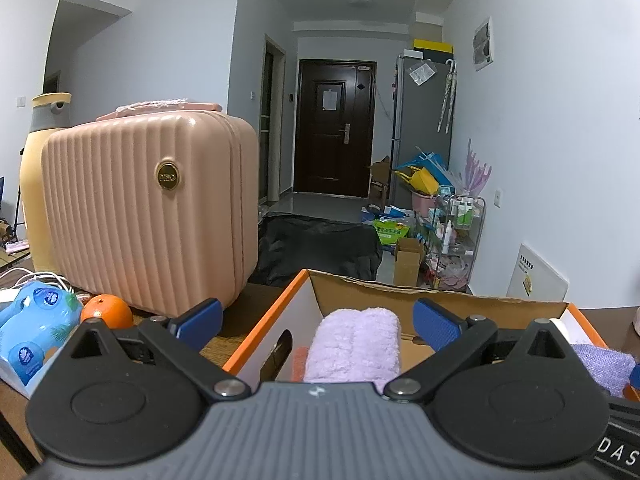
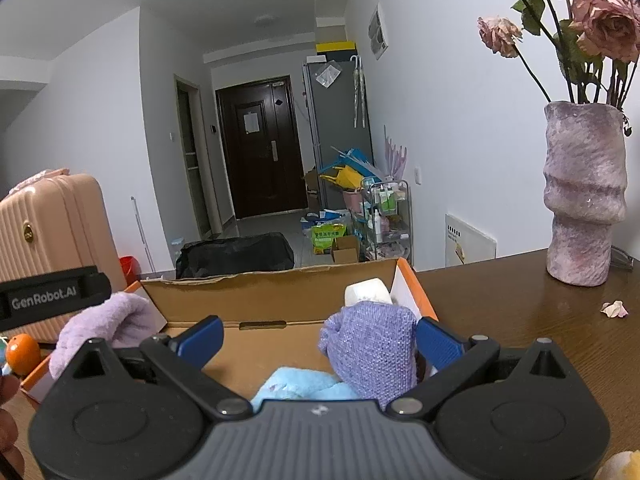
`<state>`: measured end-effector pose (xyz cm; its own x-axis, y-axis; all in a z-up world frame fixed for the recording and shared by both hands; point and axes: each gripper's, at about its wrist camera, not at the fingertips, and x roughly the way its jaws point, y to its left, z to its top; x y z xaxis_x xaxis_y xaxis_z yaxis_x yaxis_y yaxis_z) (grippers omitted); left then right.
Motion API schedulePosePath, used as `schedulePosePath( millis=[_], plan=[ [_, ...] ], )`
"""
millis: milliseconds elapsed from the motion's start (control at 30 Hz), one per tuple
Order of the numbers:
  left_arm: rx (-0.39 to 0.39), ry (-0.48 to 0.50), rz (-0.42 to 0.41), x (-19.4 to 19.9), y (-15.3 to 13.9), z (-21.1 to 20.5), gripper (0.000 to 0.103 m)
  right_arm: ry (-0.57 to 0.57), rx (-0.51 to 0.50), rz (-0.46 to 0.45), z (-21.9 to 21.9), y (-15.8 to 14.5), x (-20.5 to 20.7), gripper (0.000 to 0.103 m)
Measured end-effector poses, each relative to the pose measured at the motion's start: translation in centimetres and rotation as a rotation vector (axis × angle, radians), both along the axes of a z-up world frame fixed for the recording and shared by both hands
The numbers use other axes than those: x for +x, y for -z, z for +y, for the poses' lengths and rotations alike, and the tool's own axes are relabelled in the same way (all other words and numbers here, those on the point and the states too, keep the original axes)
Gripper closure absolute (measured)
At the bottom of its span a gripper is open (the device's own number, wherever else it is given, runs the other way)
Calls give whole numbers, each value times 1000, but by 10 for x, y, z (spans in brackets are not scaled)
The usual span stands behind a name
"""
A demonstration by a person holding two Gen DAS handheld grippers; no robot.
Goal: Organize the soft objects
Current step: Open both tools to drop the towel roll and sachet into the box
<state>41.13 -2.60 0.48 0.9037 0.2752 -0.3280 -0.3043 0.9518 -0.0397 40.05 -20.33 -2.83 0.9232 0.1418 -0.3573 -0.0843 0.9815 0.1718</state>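
Note:
An orange-edged cardboard box [image 1: 400,292] sits on the wooden table; it also shows in the right wrist view [image 2: 260,296]. My left gripper [image 1: 316,322] is open above the box's left end, over a rolled lilac fluffy towel [image 1: 356,344], with a salmon cloth [image 1: 298,364] beside it. My right gripper [image 2: 320,338] is open over the box's right end. A purple knitted cloth [image 2: 372,352] stands against its right finger [image 2: 438,342]. A light blue towel [image 2: 300,388] lies below. The lilac towel [image 2: 108,324] and a white roll [image 2: 368,292] also lie in the box.
A pink ribbed suitcase [image 1: 148,208] stands left of the box, with an orange [image 1: 106,311] and a blue tissue pack [image 1: 36,332] in front of it. A purple vase of dried roses [image 2: 584,196] stands on the table [image 2: 520,312] at the right.

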Motion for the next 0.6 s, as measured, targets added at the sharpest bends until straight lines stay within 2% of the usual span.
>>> schedulePosePath(
  millis=[600],
  plan=[
    [5, -8, -9, -45, -1, 12, 0, -4, 4, -35, -7, -8, -46, 0]
  ],
)
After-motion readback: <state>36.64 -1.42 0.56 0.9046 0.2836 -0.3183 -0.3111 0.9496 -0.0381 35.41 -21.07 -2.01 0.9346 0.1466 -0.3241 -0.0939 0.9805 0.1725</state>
